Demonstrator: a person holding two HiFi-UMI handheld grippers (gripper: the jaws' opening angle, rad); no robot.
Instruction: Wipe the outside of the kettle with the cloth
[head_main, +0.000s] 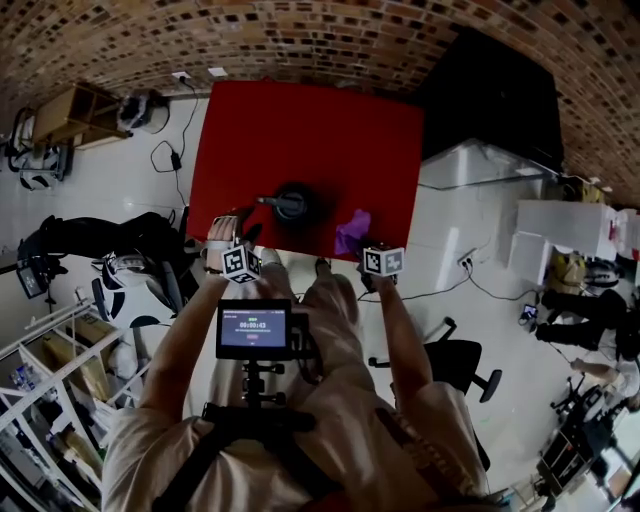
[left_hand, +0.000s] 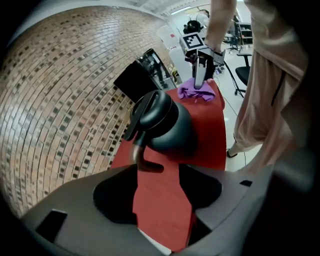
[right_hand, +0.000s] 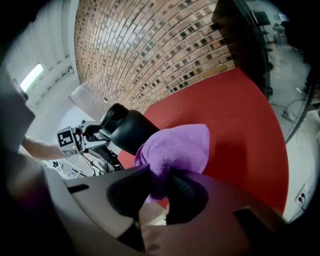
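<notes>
One left gripper (left_hand: 159, 172), jaws wide, kettle (left_hand: 167, 125) beyond; right gripper (right_hand: 159, 174), jaws tight on cloth (right_hand: 177, 147).

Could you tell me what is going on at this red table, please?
A person is working with a handheld gripper in each hand over a red table that has a black kettle standing on it. The right gripper is shut on a purple cloth, held beside the kettle and, in the head view, not against it. The left gripper is open and empty, pointing at the kettle's handle side. Wiping does not appear to be under way.
</notes>
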